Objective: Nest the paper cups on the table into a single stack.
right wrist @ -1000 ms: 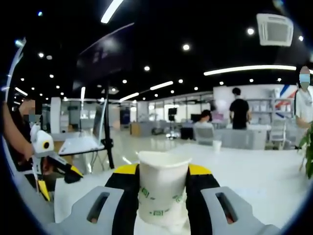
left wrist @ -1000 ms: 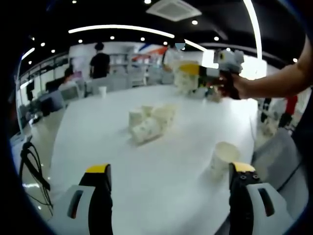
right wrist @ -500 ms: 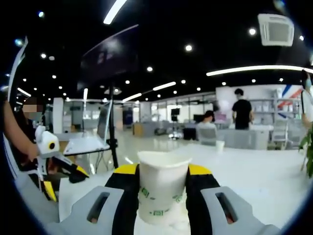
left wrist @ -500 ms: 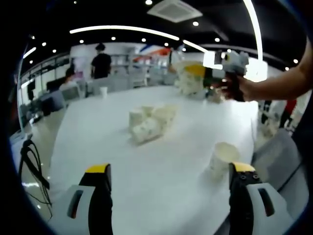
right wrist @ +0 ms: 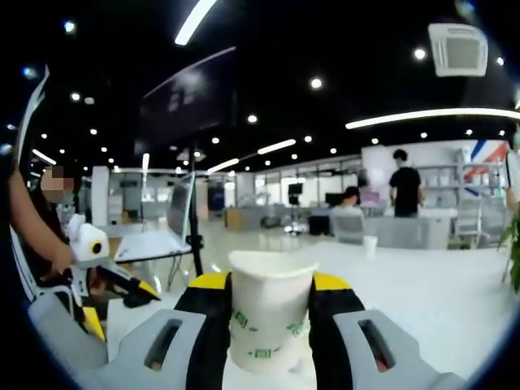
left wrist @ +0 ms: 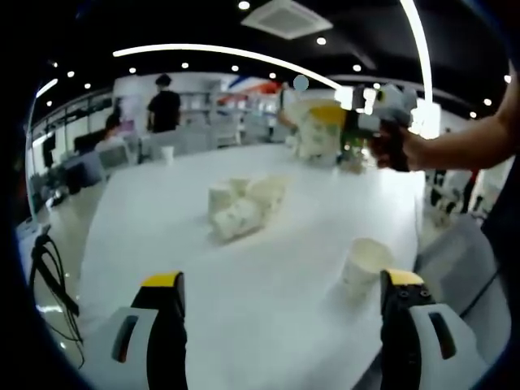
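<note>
The white table (left wrist: 244,268) spreads wide in the left gripper view, and most of the task's things lie on it. Near its middle sits a loose cluster of paper cups (left wrist: 240,207), tipped on their sides and touching one another. A single upright cup (left wrist: 363,264) stands apart from them, just beside the left gripper's (left wrist: 280,325) right-hand jaw. That gripper hovers low over the table with its jaws spread wide and nothing between them.

The right gripper (right wrist: 270,325) is clamped on one held cup (right wrist: 270,313), upright, mouth upward, pinched at its sides by both jaws. In the left gripper view it is raised well above the far side of the table.

The step in hand looks like carrying a picked cup toward a partner. Stacking seems barely begun, since the rest lie scattered. The next move likely calls for lowering the held cup squarely into the upright cup, or the free left gripper righting one from the cluster; the thin walls may crumple if squeezed hard.
</note>
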